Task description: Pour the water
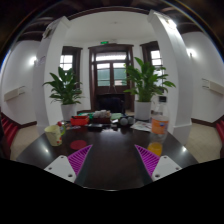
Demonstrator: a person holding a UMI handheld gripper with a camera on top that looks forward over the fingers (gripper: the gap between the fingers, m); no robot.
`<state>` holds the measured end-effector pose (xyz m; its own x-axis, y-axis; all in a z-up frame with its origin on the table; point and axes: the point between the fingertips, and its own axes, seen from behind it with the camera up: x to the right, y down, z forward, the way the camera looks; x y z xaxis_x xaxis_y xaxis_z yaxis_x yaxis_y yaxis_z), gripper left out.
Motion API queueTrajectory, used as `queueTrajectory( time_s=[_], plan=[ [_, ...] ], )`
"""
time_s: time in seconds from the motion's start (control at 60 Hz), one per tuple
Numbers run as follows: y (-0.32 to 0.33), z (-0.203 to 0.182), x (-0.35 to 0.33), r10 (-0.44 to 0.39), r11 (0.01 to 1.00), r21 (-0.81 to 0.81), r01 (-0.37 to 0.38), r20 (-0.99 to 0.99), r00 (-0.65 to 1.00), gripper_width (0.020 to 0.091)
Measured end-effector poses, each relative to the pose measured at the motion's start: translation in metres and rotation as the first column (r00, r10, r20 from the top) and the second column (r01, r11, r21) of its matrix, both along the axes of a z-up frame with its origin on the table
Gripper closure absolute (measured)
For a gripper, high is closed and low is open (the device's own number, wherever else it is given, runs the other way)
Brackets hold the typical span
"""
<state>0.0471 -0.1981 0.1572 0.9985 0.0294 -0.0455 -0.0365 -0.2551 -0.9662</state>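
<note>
You are holding the hand-held gripper (pixel 112 160) low over the dark table (pixel 112 168), fingers spread wide, with nothing between the pink pads (pixel 79 155); only bare tabletop is showing in the gap.

Starting at the left of the frame, a pale cup (pixel 54 134) is standing beyond the left finger, near the table's left edge. If this is where the water is going, a wide swing on that side could be knocking it off the edge. Just right of it, at the frame's centre, a clutter of small things (pixel 98 120) is lying along the far side of the table; I cannot tell what each one is. Reaching across would be risking a brush with them.

At the right of the frame, the bottle (pixel 158 128) is standing upright, just ahead of and slightly outside the right finger, orange liquid showing in its lower part. It is tall and narrow, so coming in off-centre is likely to be tipping it, and it is standing near the table's right edge, where a push would be sending it over.

The open room is lying in the middle, between the fingers and the clutter. Two potted plants (pixel 66 88) are standing well behind, out of reach.
</note>
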Motion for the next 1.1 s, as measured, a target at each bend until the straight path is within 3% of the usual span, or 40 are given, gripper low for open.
queueTrajectory(
  time_s=[0.283, 0.55, 0.633, 0.683, 0.75, 0.867, 0.933, 0.95, 0.967, 1.017, 1.033, 1.1],
  plan=[
    [0.021, -0.011, 0.129, -0.157, 0.986, 0.055, 0.157, -0.002, 0.988, 0.0290],
    [0.098, -0.023, 0.202, -0.148, 0.981, 0.129, 0.146, 0.006, 0.989, 0.0267],
    [0.115, -0.022, 0.214, -0.141, 0.979, 0.154, 0.135, 0.031, 0.990, 0.0331],
    [0.123, -0.018, 0.216, -0.136, 0.977, 0.169, 0.128, 0.038, 0.990, 0.0411],
    [0.131, -0.018, 0.213, -0.126, 0.978, 0.174, 0.117, 0.042, 0.991, 0.0585],
    [0.137, -0.014, 0.206, -0.119, 0.978, 0.182, 0.105, 0.066, 0.991, 0.0604],
    [0.134, -0.016, 0.208, -0.141, 0.975, 0.179, 0.129, 0.055, 0.989, 0.0669],
    [0.133, -0.016, 0.208, -0.143, 0.975, 0.178, 0.131, 0.056, 0.988, 0.0653],
    [0.133, -0.017, 0.208, -0.143, 0.976, 0.176, 0.130, 0.061, 0.988, 0.0721],
    [0.133, -0.017, 0.208, -0.145, 0.976, 0.171, 0.132, 0.066, 0.987, 0.0739],
    [0.133, -0.017, 0.208, -0.149, 0.976, 0.169, 0.137, 0.064, 0.987, 0.0780],
    [0.135, -0.017, 0.208, -0.154, 0.977, 0.160, 0.142, 0.062, 0.986, 0.0780]
  ],
)
